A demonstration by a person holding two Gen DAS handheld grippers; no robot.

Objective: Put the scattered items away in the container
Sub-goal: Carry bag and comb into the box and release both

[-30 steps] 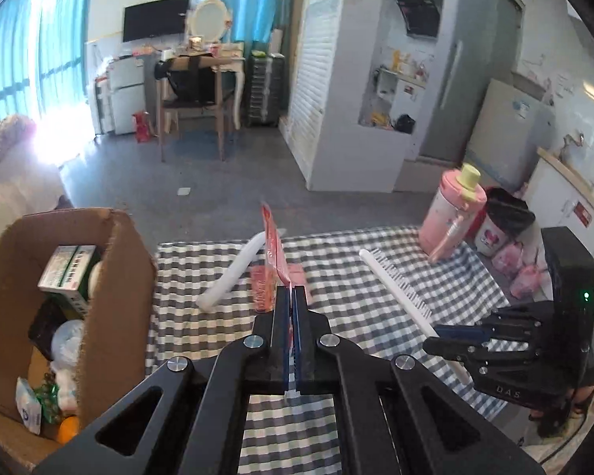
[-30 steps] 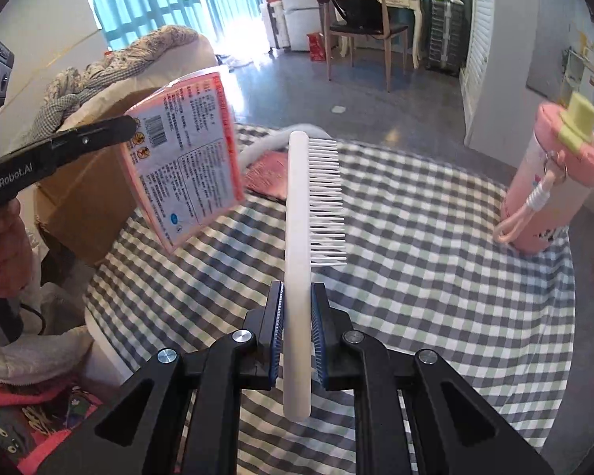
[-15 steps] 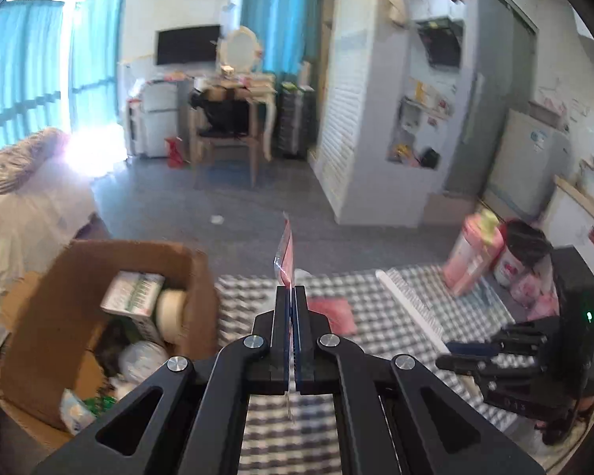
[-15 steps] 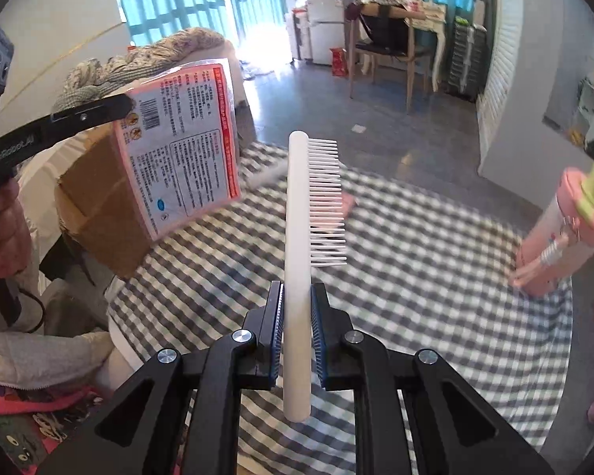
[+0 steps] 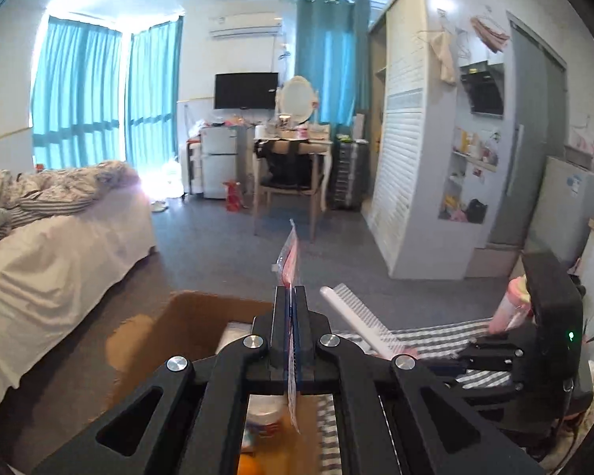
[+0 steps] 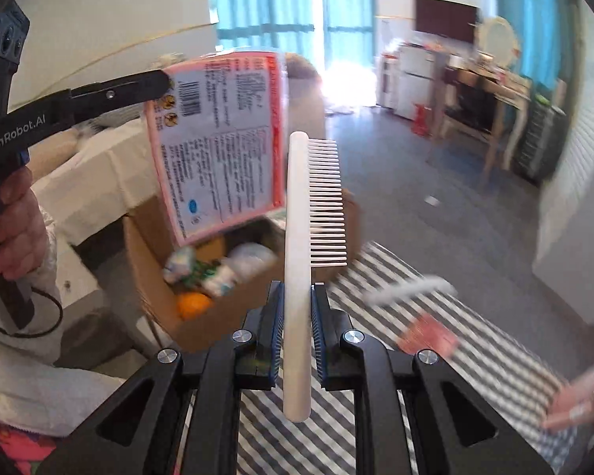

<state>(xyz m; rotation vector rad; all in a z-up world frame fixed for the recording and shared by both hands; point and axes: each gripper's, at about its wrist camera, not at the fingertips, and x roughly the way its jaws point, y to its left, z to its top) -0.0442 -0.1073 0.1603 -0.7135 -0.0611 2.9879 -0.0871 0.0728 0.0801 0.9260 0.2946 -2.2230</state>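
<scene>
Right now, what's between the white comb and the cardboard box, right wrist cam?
Nothing solid. The comb, clamped in the right gripper, stands in front of the box; the left gripper's pink packet hangs beside it, above the box.

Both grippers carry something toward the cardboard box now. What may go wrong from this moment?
1. The left gripper pinches the flat packet only at one edge, so it may slip or swing out before it is over the cardboard box.
2. The right gripper holds the white comb near its lower end; the long top may tip or catch the box rim.
3. Packet and comb look close together and may collide.
</scene>
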